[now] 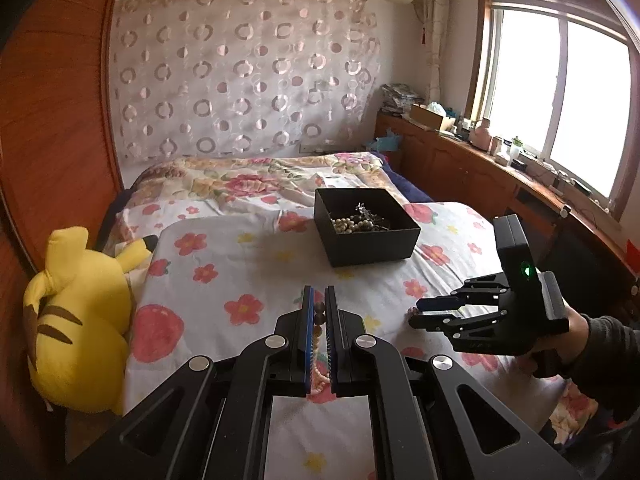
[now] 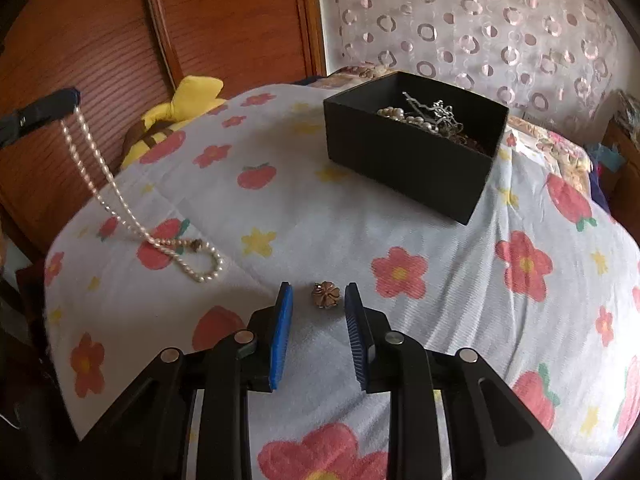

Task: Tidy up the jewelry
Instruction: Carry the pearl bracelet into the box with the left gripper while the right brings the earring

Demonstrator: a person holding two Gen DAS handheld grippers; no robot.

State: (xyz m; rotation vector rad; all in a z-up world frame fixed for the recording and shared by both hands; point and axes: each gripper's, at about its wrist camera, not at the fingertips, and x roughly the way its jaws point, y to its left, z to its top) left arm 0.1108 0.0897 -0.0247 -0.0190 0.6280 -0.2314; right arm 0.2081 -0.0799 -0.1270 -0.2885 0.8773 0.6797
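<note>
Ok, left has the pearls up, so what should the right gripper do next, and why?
Probably close the right gripper on the flower-shaped gold charm. Its jaws stand open with the charm lying between the tips on the bedspread, while the left gripper already grips the pearl necklace, and the black box waits beyond.

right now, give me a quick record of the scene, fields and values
left tool: shut on pearl strand, its lower end lying on the bed
right tool: open, around gold flower piece on the bedspread
box: black, open, holds pearls and silver jewelry
plush: yellow, at bed edge
</note>
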